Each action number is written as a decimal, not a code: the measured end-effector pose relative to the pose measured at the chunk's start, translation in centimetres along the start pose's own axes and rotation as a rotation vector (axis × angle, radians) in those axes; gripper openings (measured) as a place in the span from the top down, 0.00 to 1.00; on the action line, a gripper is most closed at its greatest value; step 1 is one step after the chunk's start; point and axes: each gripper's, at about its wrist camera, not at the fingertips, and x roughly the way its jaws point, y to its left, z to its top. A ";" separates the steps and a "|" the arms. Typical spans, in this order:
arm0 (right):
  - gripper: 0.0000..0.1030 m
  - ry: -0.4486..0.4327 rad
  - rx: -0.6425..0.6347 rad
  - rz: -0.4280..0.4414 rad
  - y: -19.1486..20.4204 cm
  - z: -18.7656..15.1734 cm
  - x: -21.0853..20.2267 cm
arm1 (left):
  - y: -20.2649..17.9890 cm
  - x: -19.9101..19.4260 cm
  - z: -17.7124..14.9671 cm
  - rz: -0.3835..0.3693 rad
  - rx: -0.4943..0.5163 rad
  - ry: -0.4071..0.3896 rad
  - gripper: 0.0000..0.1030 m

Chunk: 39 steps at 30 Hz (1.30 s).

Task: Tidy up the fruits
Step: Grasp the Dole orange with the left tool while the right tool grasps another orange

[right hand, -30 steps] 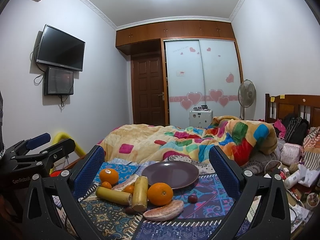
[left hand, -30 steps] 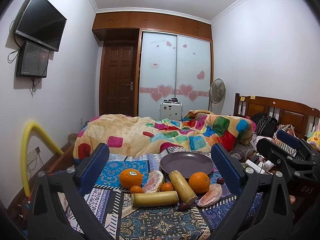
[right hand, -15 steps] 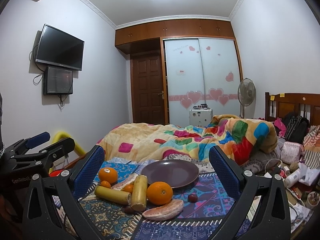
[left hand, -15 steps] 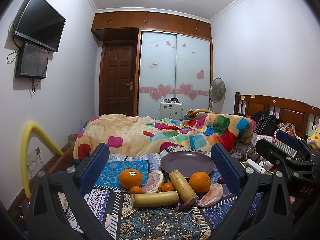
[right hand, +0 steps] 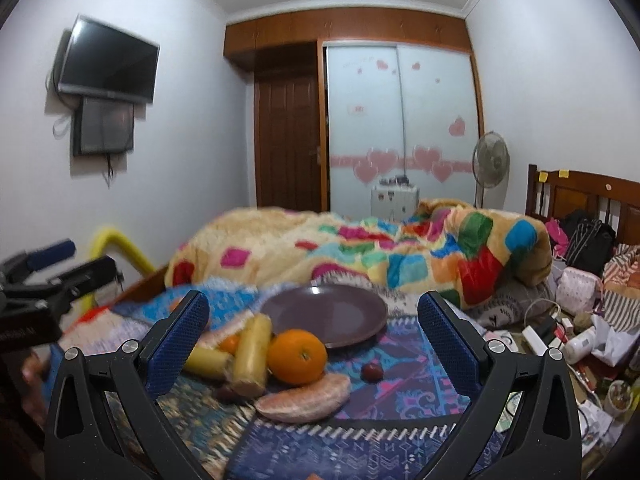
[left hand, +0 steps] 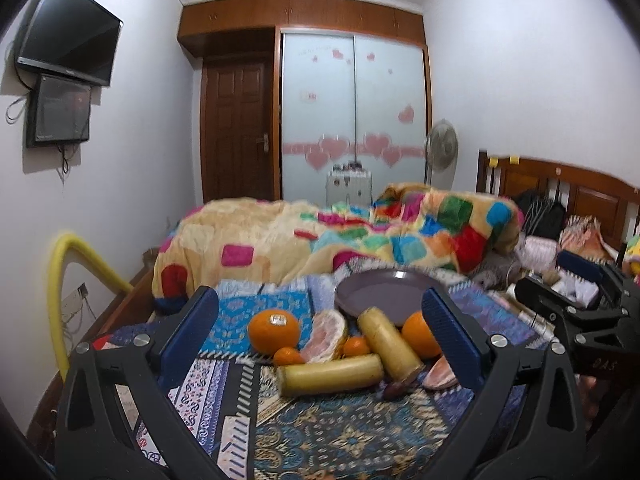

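Both views now sit lower and closer to the bed (left hand: 256, 240) than a second ago. The purple plate (right hand: 324, 316) lies empty on the patterned cloth (left hand: 344, 424), the fruit pile touching its near edge: sticker-marked orange (left hand: 274, 330), bananas (left hand: 330, 374). The left gripper (left hand: 320, 336) and right gripper (right hand: 314, 340) keep their jaws wide apart, holding nothing.

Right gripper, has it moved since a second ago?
Yes. The right gripper has come forward and lower: the purple plate and the orange now sit nearer between its open jaws.
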 end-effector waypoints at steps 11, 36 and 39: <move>0.06 0.228 -0.035 0.078 -1.5 -1.9 5.8 | 3.5 7.0 -1.3 0.005 -0.006 0.205 0.09; 0.34 0.497 -0.008 0.237 -0.4 -2.8 13.2 | 6.5 18.7 -3.0 -0.042 -0.008 0.520 0.28; 0.34 0.505 -0.016 0.239 -0.1 -3.1 13.5 | 6.4 19.6 -3.2 -0.052 -0.007 0.528 0.28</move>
